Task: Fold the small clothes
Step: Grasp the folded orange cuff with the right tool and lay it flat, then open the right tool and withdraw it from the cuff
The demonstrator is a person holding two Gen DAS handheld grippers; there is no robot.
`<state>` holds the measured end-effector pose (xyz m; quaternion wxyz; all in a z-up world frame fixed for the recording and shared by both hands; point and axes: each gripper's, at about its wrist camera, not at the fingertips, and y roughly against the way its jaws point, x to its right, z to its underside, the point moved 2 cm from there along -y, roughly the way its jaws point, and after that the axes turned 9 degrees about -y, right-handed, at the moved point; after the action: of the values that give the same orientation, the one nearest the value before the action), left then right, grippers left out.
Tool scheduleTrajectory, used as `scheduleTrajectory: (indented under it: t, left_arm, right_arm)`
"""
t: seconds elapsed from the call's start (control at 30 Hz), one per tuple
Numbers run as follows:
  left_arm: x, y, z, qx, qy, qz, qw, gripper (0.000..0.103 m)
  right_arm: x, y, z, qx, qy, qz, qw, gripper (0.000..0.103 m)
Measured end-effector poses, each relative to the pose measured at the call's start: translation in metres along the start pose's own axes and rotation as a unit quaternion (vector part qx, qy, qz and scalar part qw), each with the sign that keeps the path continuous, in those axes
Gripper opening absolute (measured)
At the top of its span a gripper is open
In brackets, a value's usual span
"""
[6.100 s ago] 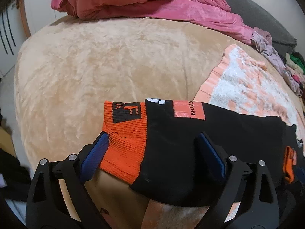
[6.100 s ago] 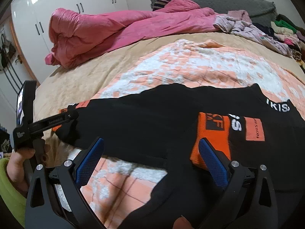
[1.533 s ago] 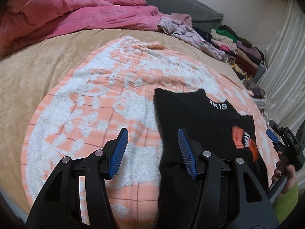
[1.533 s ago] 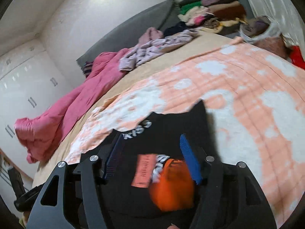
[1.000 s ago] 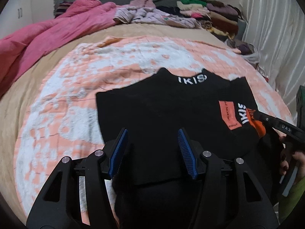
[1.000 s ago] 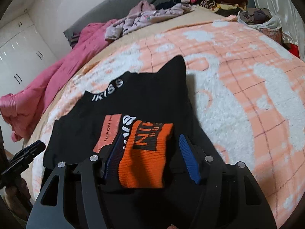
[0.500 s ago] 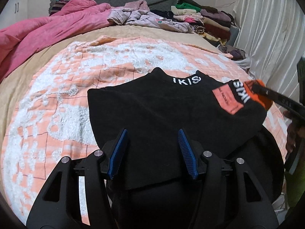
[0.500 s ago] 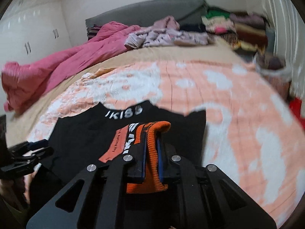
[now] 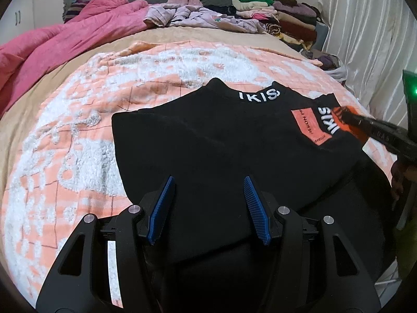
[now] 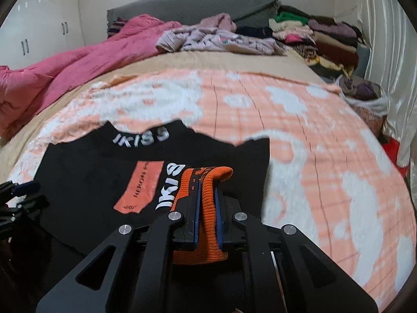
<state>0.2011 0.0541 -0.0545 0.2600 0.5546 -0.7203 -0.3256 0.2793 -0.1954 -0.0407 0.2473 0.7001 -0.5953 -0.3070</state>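
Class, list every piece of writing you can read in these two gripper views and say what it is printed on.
"IKISS": white letters on the collar of the black garment.
"IKIS", rest hidden: white letters on the sleeve, beside the orange cuff.
"HERON P", partly readable: orange patch.
Small print at the patch's lower end: too blurred.
Dark print on the cuff: unreadable, pinched in the right gripper.

Two matte-black plastic left gripper and right gripper frames are showing triangular cut-outs, round silver screws and ribbed blue finger pads — the left one carrying a white label strip.
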Motion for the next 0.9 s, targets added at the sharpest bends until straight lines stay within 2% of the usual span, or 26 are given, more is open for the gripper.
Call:
scheduleTrajectory:
  t: [0.4,0.6,0.67,0.9]
  left_arm:
    - [0.002,0.001,0.003,-0.008,0.003,0.001,1.0000,0.047]
    - [0.004,0.001,0.004,-0.011,0.000,0.000,0.9999,0.047]
    - [0.005,0.002,0.004,-0.011,-0.001,-0.001,0.9999,0.047]
    - [0.008,0.001,0.005,-0.013,-0.004,-0.002,0.9999,0.047]
  right_arm:
    - [0.011,-0.007,0.015,-0.022,-0.040,0.033,0.998,0.010]
    - [0.014,0.004,0.018,-0.020,-0.041,0.046,0.998,0.026]
    - [0.015,0.010,0.019,-0.015,-0.039,0.045,0.998,0.039]
    - [0.005,0.035,0.016,0.014,-0.036,0.014,0.999,0.042]
